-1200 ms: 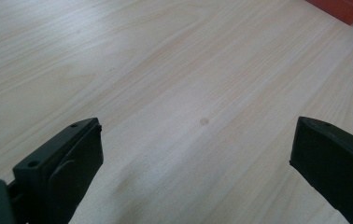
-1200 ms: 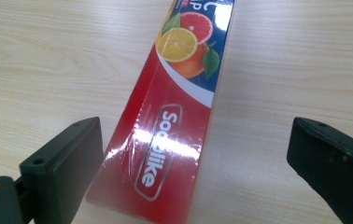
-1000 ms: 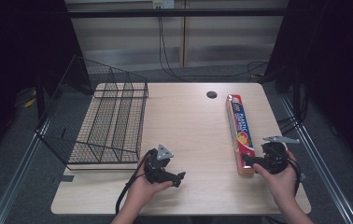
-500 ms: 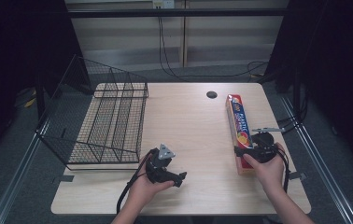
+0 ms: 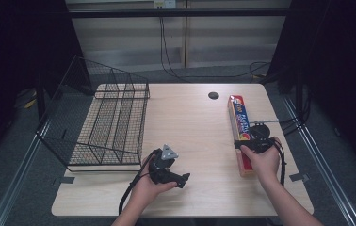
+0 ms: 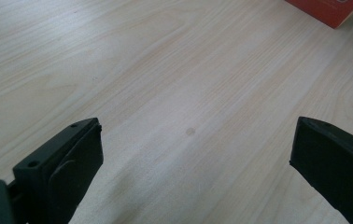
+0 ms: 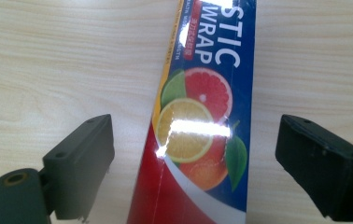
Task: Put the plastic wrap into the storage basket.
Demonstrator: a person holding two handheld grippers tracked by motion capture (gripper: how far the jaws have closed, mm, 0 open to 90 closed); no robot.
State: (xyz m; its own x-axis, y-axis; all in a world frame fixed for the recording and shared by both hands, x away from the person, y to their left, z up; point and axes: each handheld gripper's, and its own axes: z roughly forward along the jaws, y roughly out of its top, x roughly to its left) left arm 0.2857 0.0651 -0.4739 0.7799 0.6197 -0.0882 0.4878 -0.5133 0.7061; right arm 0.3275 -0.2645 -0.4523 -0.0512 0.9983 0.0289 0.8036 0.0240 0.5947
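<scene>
Pale wood-grain table; glossy long plastic wrap box at 3 o'clock between right gripper's closing, untouching jaws; left gripper jaws wide, empty.

- The pale wooden counter with rounded corners stands in the middle of the room, and its grain runs in light lines.
- A small round dark hole sits near the far edge of the counter.
- The floor is a grey carpet, visible on both sides of the counter.
- Behind the counter there is a low beige wall panel with a dark vertical seam in it.
- Thin black cables hang down in front of this panel and lie on the floor.
- The left and right sides of the room are very dark.
- The light falls from above, soft and even.
</scene>
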